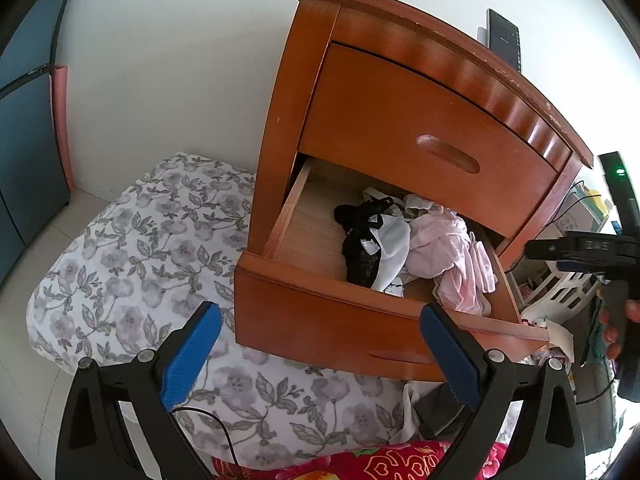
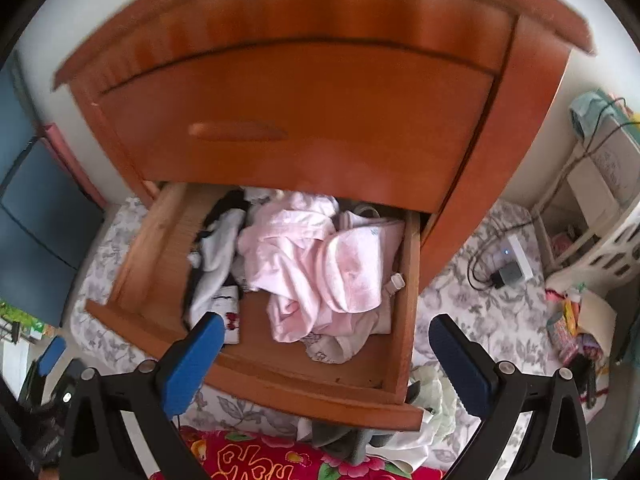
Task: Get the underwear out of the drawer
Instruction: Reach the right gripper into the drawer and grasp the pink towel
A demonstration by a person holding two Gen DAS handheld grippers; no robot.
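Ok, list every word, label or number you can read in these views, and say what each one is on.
No text reads clearly.
Yellow character-like shapes on the red fabric: decorative, not legible.
Small print on the white underwear in the open drawer: too small.
Marks on the black device at the right edge: too blurred.

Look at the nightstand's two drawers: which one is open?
The lower drawer: it is pulled out, with pink and black underwear showing inside. The upper drawer sits flush and shut.
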